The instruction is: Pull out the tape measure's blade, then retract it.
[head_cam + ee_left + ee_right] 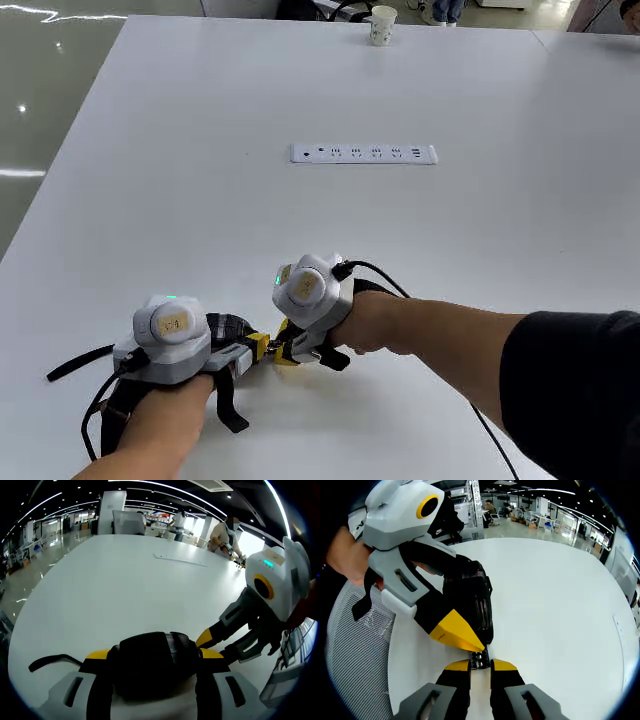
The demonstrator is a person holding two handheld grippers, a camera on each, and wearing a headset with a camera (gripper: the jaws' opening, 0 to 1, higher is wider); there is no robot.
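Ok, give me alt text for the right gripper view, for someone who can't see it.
The right gripper pinches the end of the blade between its yellow-tipped jaws, with the blade just out of a black tape measure. At the left, the left gripper clamps the tape measure above a white table.

The left gripper (155,655) is held low at the near left, its jaws clamped around the tape measure (150,672). The right gripper (480,666) is set tip to tip against it from the right, jaws pinched on the blade (479,658), forearm (450,335) extended leftward.
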